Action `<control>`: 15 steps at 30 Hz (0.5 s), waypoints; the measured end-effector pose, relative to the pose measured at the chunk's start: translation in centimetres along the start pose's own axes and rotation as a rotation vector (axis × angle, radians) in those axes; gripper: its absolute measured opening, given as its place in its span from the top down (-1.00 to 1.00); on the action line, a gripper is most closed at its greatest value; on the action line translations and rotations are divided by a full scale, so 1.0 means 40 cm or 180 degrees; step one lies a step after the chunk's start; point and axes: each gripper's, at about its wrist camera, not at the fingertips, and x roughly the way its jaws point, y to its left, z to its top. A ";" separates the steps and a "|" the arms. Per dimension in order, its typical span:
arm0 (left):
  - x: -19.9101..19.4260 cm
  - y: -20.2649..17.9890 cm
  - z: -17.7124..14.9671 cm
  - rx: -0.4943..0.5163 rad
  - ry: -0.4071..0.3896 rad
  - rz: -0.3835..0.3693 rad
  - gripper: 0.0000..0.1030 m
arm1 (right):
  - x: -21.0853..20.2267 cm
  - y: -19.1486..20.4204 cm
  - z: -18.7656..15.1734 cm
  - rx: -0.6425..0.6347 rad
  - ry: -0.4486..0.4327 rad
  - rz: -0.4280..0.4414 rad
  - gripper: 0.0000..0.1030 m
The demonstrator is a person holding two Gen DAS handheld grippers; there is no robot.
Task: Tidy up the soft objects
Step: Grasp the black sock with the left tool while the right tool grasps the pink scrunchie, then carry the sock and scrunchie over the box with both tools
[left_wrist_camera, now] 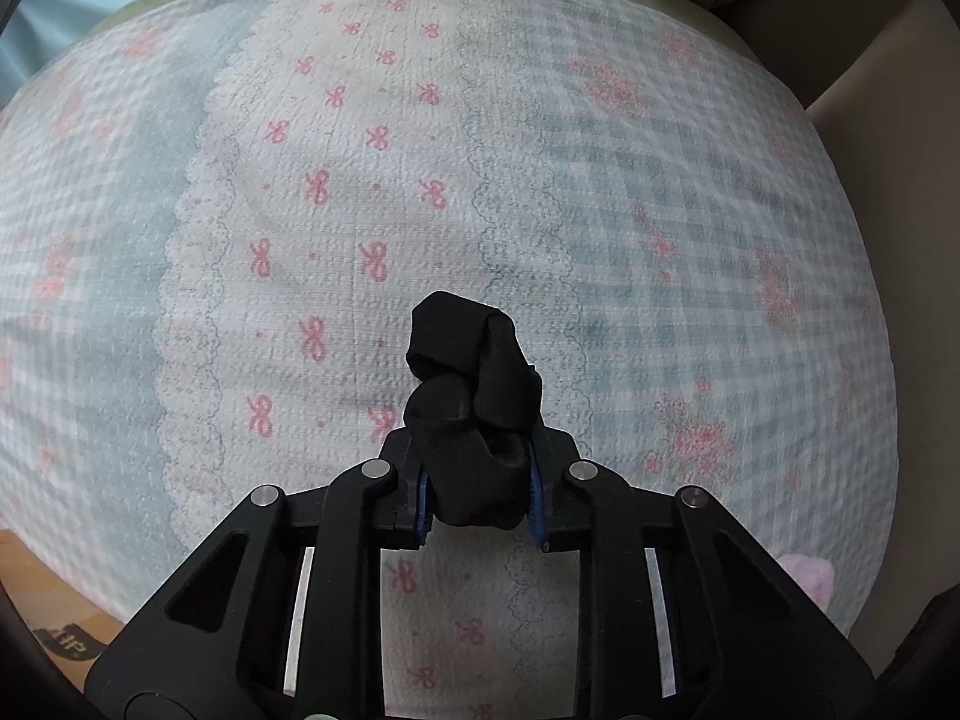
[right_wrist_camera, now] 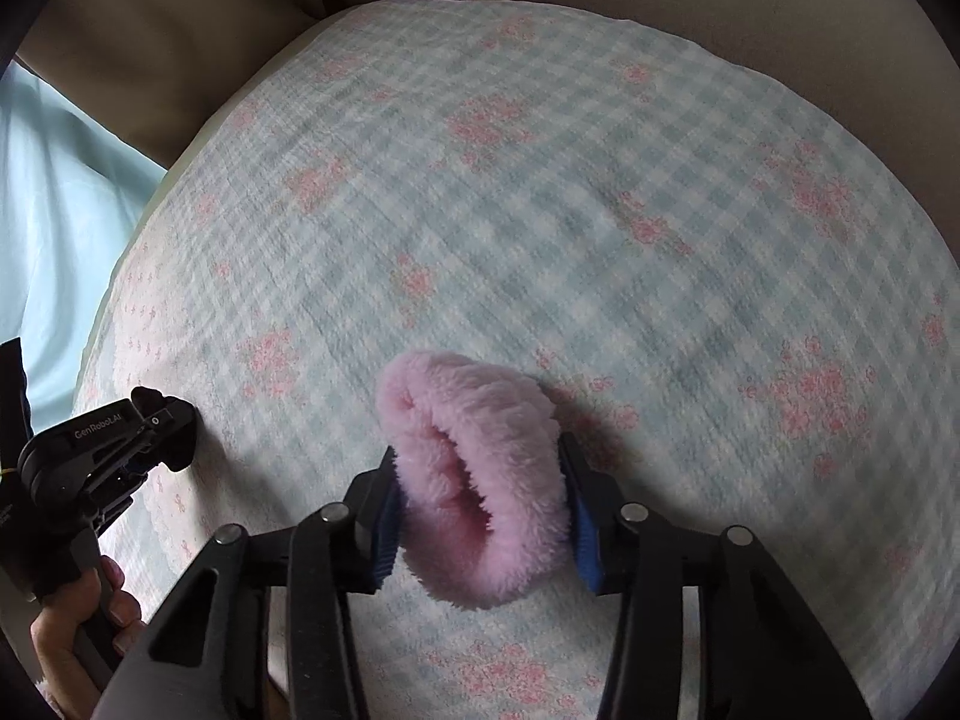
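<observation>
My left gripper point(left_wrist_camera: 480, 450) is shut on a bunched black sock point(left_wrist_camera: 474, 408) and holds it above a patterned bedspread point(left_wrist_camera: 360, 180). My right gripper point(right_wrist_camera: 480, 480) is shut on a fluffy pink sock point(right_wrist_camera: 480, 474) above the blue-checked part of the same bedspread point(right_wrist_camera: 600, 210). The left gripper point(right_wrist_camera: 162, 429) with its black bundle also shows at the left edge of the right wrist view, held by a hand point(right_wrist_camera: 72, 630). A bit of the pink sock point(left_wrist_camera: 807, 576) shows at the lower right of the left wrist view.
A beige padded headboard or cushions point(right_wrist_camera: 180, 30) border the bed at the far side. Light blue fabric point(right_wrist_camera: 60, 210) lies to the left. A cardboard box point(left_wrist_camera: 66, 630) and wood floor show at the lower left of the left wrist view.
</observation>
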 end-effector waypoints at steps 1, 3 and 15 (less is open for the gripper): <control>-0.011 -0.008 -0.003 0.0021 -0.0012 -0.0001 0.61 | -0.001 0.002 -0.001 -0.0006 0.0001 0.0010 0.30; -0.024 -0.017 0.001 0.0048 -0.0025 -0.0021 0.61 | -0.006 0.007 -0.003 -0.0020 -0.0006 0.0010 0.30; -0.159 -0.039 -0.024 0.0127 -0.0166 -0.0131 0.61 | -0.085 0.014 -0.002 -0.0053 -0.0102 0.0068 0.31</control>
